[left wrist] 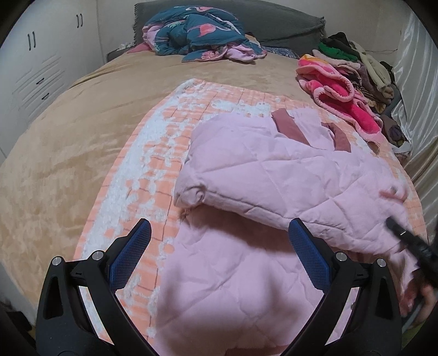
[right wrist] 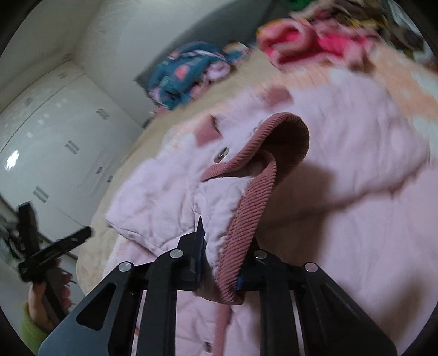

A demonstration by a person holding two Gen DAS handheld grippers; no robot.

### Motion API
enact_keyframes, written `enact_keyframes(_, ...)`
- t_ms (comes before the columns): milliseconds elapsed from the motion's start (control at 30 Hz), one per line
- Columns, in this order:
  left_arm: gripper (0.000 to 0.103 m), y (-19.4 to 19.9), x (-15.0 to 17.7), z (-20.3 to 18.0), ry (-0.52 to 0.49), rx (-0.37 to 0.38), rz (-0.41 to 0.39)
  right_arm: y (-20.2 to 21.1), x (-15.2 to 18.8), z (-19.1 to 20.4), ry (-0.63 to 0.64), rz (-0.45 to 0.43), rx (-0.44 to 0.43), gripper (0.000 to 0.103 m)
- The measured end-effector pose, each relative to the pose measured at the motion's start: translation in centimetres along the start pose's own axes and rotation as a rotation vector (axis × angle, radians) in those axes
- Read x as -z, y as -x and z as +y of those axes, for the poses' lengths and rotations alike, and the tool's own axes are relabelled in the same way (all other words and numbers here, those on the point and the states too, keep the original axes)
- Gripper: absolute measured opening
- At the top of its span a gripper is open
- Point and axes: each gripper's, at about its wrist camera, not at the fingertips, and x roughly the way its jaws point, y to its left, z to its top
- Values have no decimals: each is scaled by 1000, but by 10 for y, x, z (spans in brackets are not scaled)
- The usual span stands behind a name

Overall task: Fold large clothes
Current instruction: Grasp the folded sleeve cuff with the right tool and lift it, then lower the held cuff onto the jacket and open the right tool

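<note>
A pale pink quilted jacket [left wrist: 273, 175] lies on the orange-and-white checked blanket [left wrist: 153, 153], one sleeve folded across its body. My left gripper [left wrist: 219, 238] hovers open above the jacket's lower part, its blue pads wide apart with nothing between them. In the right wrist view my right gripper [right wrist: 223, 263] is shut on the jacket's [right wrist: 169, 191] front edge, where the dusty-pink ribbed trim [right wrist: 246, 208] passes between its jaws. The ribbed collar [right wrist: 284, 131] arches up just beyond the grip. The right gripper also shows at the lower right of the left wrist view, as a blurred black bar [left wrist: 410, 243].
A tan bedspread [left wrist: 68, 153] covers the bed. A teal and pink quilt [left wrist: 197, 35] is bunched by the grey headboard [left wrist: 287, 24]. A pile of clothes with a hot-pink fleece [left wrist: 345, 90] lies along the right edge. White wardrobes [left wrist: 35, 63] stand to the left.
</note>
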Motion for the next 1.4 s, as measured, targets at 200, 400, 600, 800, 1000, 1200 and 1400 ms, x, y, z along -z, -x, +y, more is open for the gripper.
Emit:
enact_keyframes(200, 94, -2, -19, -11, -34, -6, -15, 46, -64, 25, 160, -127, -15, 15)
enact_keyframes(400, 94, -5, -30, -26, -53, 11, -29, 58, -103, 15, 233, -172, 58, 15)
enact_keyframes(600, 94, -12, -35, -40, -85, 23, -39, 44, -96, -28, 168, -120, 126, 15)
enact_keyframes(800, 94, -26, -38, -54, -129, 29, -27, 20, -74, -58, 115, -53, 181, 15)
enact_keyframes(1000, 94, -41, -37, -60, -150, 23, -9, 6, -65, -74, 84, -1, 217, 16)
enact_keyframes(1200, 94, -55, -38, -63, -149, 30, 9, -6, -61, -79, 80, 47, 286, 29)
enact_keyframes(1400, 85, -71, -42, -70, -131, 85, 50, -4, -55, -88, 37, 52, 379, 60)
